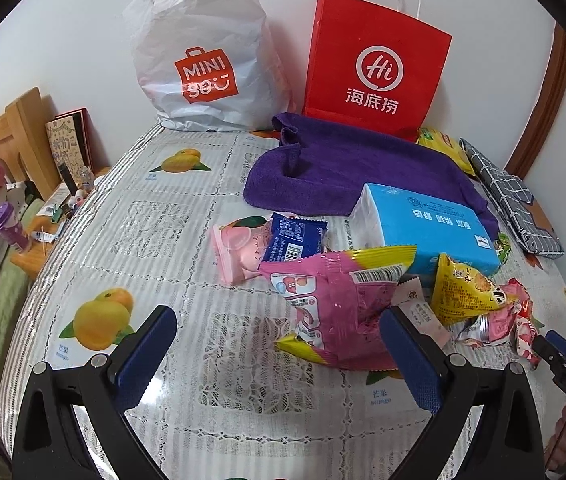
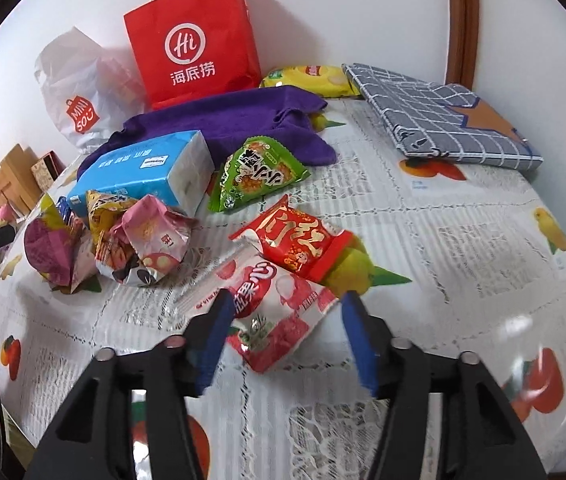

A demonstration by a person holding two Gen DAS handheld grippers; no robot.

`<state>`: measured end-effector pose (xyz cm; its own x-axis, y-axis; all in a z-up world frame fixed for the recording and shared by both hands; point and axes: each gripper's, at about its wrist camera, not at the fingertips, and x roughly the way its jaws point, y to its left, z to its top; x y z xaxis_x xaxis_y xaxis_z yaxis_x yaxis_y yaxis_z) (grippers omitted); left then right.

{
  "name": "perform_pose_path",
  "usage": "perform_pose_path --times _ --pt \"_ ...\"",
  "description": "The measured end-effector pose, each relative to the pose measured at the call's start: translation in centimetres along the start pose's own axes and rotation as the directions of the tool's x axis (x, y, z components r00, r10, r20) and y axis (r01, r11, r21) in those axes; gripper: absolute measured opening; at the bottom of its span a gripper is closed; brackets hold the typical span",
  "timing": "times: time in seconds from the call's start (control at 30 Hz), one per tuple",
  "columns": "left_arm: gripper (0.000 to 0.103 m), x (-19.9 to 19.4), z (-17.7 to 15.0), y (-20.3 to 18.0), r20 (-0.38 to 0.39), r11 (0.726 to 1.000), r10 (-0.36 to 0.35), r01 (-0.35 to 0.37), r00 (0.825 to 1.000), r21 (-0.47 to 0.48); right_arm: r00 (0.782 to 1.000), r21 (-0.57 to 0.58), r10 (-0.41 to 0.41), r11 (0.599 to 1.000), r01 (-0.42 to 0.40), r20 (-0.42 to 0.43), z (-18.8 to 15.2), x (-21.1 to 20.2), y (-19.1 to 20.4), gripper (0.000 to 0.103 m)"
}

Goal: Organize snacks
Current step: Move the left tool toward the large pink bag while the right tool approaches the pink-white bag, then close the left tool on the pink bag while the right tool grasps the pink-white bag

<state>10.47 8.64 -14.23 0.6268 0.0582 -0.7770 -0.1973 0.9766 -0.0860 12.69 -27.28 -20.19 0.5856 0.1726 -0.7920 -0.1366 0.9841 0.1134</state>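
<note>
On the desk, two bags stand at the back against the wall: the plastic bag left, the paper bag right. A towel lies before them, the tissue pack on its near edge. A heap of snacks lies before the pack. Right of the heap, two packets overlap. A folded cloth lies far right
</note>
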Motion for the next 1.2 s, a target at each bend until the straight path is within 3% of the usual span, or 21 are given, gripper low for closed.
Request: perform_pose_path --times 0.03,0.2,0.43,0.63,0.87,1.07,1.2 --pt "0.102 0.0 0.1 0.1 0.001 1.000 0.001 -0.001 1.000 -0.001 1.000 0.002 0.000 1.000 0.000 -0.007 0.1 0.4 0.2 0.075" --pt "0.102 0.2 0.3 0.8 0.003 1.000 0.013 -0.013 1.000 -0.006 0.999 -0.010 0.014 1.000 -0.014 -0.032 0.3 2.1 1.5 0.075" --pt "0.102 0.7 0.6 2.1 -0.005 1.000 0.016 -0.016 1.000 -0.025 1.000 -0.062 0.016 0.998 -0.016 -0.003 0.1 2.0 2.7 0.055" --pt "0.102 1.7 0.6 1.2 -0.026 0.999 -0.044 0.044 0.999 -0.018 0.999 -0.068 0.040 0.997 -0.041 -0.012 0.0 1.4 2.7 0.053" --pt "0.102 3.6 0.2 -1.1 -0.078 0.996 -0.092 0.093 0.993 0.005 0.995 -0.089 0.101 0.991 -0.103 -0.024 -0.5 0.8 2.8 0.064" --pt "0.102 4.9 0.2 -2.5 -0.107 0.995 -0.090 0.094 0.990 0.028 0.993 -0.139 0.116 0.983 -0.117 -0.019 -0.6 0.8 3.6 0.075" --pt "0.102 5.4 0.2 -3.2 -0.114 0.994 -0.097 0.102 0.989 0.038 0.992 -0.134 0.116 0.983 -0.121 -0.045 -0.7 1.7 4.4 0.076"
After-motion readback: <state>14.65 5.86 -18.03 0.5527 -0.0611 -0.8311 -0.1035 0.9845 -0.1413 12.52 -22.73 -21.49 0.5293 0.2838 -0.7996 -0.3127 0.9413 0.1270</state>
